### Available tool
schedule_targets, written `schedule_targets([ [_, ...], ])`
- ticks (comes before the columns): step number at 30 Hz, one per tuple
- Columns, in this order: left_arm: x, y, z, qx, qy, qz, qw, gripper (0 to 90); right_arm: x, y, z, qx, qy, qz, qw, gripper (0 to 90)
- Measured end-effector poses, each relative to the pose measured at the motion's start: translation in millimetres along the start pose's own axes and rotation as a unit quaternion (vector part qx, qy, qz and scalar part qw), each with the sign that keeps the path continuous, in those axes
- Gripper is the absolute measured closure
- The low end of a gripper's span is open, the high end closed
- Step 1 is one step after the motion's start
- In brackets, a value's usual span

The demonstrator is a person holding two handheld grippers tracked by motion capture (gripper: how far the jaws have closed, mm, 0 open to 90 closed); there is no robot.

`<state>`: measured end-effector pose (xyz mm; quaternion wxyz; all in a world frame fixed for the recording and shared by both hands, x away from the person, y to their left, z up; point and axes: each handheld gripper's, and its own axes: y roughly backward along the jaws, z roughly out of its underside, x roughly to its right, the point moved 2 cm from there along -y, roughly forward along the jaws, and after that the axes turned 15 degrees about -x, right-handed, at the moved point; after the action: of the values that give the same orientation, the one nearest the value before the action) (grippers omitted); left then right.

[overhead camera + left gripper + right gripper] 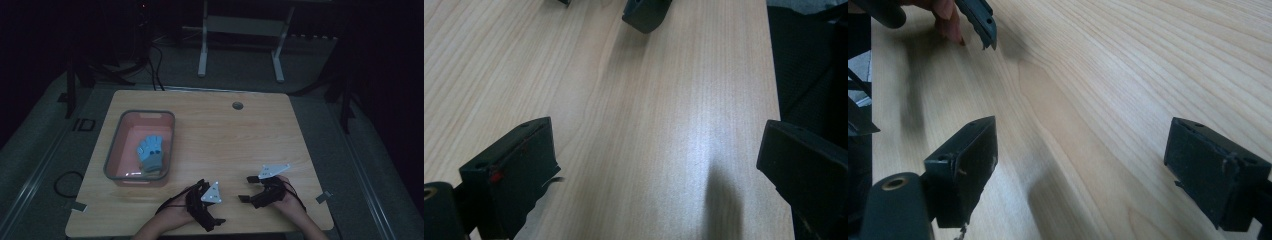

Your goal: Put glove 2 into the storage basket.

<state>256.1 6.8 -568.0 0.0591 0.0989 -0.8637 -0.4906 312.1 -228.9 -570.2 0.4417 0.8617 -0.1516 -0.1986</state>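
Both our grippers, left gripper (214,202) and right gripper (248,188), sit jaws spread & empty at table (240,140) near edge, blue glove (151,152) already in pink bin (167,131) well apart, so risk: left reach clips bin wall, shoves it.

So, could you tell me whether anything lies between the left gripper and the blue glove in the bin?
Only the bin's own wall. The left gripper sits open near the table's front edge, with bare wood up to the pink bin. The blue glove lies inside, so the near rim has to be cleared.
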Motion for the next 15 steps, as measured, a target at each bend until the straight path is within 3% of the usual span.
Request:
schedule_targets([
  [15,2.3,1.5,10.7,0.010,0.011,-0.004,0.9999,2.8,-1.4,3.0,9.4,0.004,0.002,0.020,0.9998,14.0],
])
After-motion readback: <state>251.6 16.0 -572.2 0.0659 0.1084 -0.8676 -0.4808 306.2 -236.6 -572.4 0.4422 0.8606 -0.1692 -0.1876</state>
